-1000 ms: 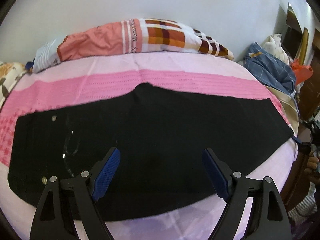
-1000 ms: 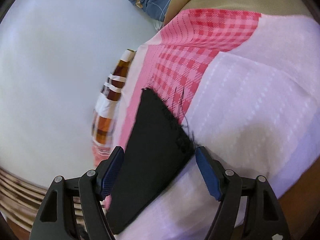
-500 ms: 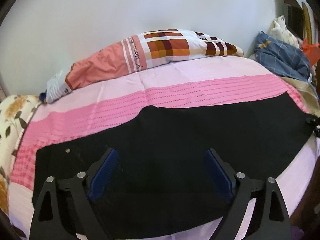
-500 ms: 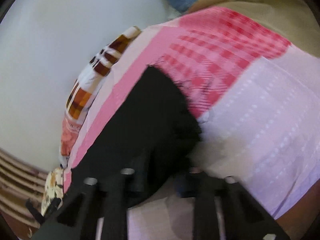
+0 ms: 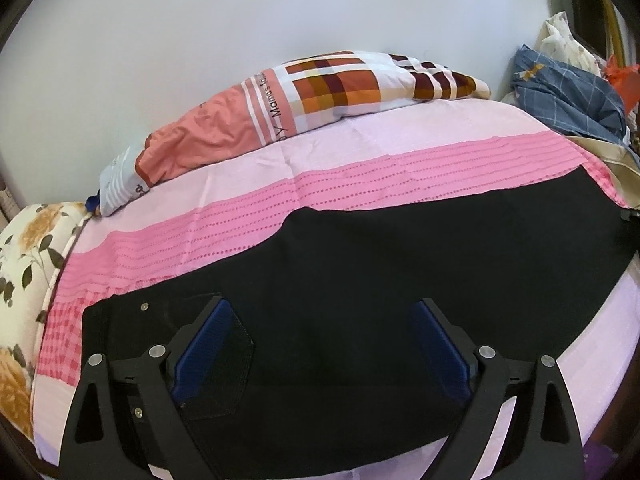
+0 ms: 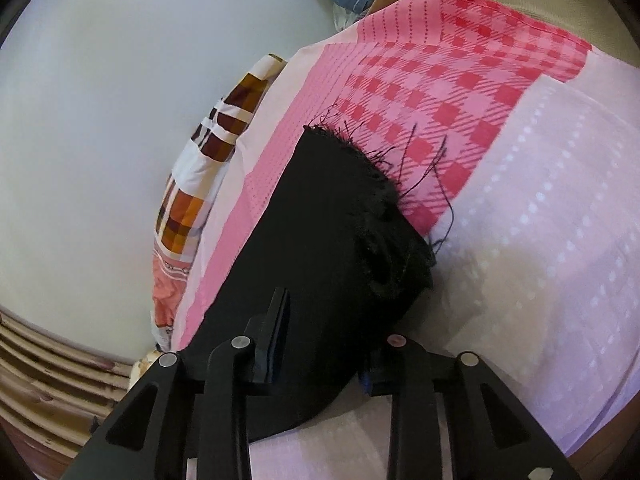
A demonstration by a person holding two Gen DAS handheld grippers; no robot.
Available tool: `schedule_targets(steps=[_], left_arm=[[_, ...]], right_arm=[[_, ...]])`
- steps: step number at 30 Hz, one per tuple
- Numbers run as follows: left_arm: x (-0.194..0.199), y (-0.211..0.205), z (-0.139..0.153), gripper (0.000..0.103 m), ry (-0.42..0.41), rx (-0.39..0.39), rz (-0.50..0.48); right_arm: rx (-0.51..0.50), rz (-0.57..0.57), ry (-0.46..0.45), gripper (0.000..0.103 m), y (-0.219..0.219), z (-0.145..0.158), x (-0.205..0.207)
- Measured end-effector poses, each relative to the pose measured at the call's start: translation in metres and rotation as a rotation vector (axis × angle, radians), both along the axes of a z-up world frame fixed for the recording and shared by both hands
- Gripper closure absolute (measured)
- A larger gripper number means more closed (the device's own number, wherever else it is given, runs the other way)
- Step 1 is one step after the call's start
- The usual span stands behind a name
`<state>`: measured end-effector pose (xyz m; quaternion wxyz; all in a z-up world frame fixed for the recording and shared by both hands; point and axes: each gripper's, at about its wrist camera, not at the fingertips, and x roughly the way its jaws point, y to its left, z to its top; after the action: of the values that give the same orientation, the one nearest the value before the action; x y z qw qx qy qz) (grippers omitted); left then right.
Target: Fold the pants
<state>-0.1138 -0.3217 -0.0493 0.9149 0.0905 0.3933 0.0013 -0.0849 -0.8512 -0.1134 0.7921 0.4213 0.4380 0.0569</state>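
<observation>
The right gripper [image 6: 320,344] has closed in over the last second: its fingers, spread on either side of the frayed leg end a second ago, now pinch the black pants [image 6: 320,240] near the hem [image 6: 360,160], with cloth bunched between them. That suggests the grasp for the fold is made and a lift toward the waist could follow. The left gripper [image 5: 320,344] stays wide open, holding nothing, but has shifted lower over the waist area, its blue pads [image 5: 204,340] close above the cloth near the back pocket [image 5: 224,360]; whether they touch cannot be told.

The pants lie flat across the pink bed sheet [image 5: 360,184], waist to the left, legs to the right. A checked pillow [image 5: 320,88] rests well behind, a blue garment [image 5: 568,88] at the far right; neither blocks the folding path. Loose threads [image 6: 424,168] trail from the hem.
</observation>
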Motion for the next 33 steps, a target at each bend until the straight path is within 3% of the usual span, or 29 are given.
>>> schedule_targets(steps=[2, 5, 14, 26, 33], left_arm=[[0.001, 0.001, -0.001, 0.01, 0.005, 0.0, 0.003], [0.001, 0.002, -0.003, 0.01, 0.013, 0.003, 0.009], [0.003, 0.011, -0.009, 0.009, 0.036, 0.01, 0.031], [0.004, 0.056, -0.012, 0.008, 0.076, -0.101, 0.132], [-0.001, 0.075, -0.007, 0.008, 0.07, -0.079, 0.165]], right_arm=[[-0.044, 0.001, 0.021, 0.093, 0.003, 0.0, 0.002], [-0.017, -0.016, 0.03, 0.096, -0.002, -0.005, 0.0], [0.022, -0.037, 0.036, 0.096, -0.003, -0.006, -0.002], [0.047, -0.032, 0.002, 0.095, 0.011, 0.017, 0.004], [0.012, 0.101, -0.037, 0.095, 0.068, 0.05, 0.031]])
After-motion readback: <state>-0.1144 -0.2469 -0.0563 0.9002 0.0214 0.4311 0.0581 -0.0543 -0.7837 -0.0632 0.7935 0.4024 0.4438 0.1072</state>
